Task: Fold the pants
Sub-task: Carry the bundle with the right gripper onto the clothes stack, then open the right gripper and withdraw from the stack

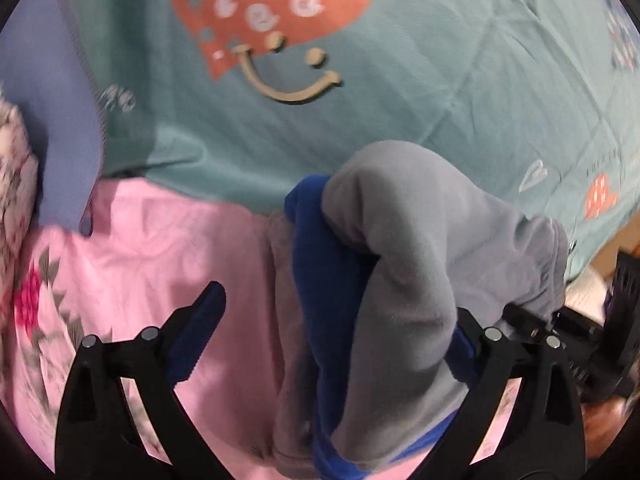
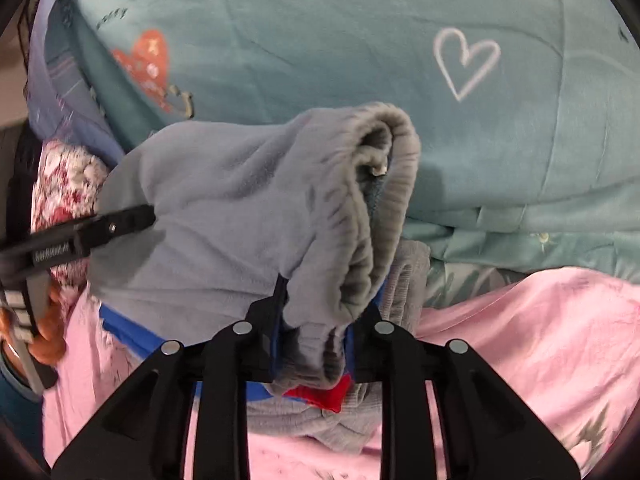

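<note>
the grey pants (image 2: 224, 216), blue-lined, hang bunched above the pink bedsheet (image 2: 540, 344), waistband toward the teal quilt (image 2: 320, 40); their long axis cannot be told while crumpled. the right tongs (image 2: 316, 320) are clamped on the elastic waistband. the left tongs (image 1: 332, 340) stand apart, fleece draped over one finger. likely risk: that loose drape slides off, dropping the fold into a heap.

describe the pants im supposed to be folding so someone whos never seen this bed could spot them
Start at the teal quilt with hearts, then drop to the pink floral sheet in front of it. The pants are the bunched grey fleece bundle lifted there, with a ribbed elastic waistband and blue trim, the only plain grey fabric among the prints.
</note>
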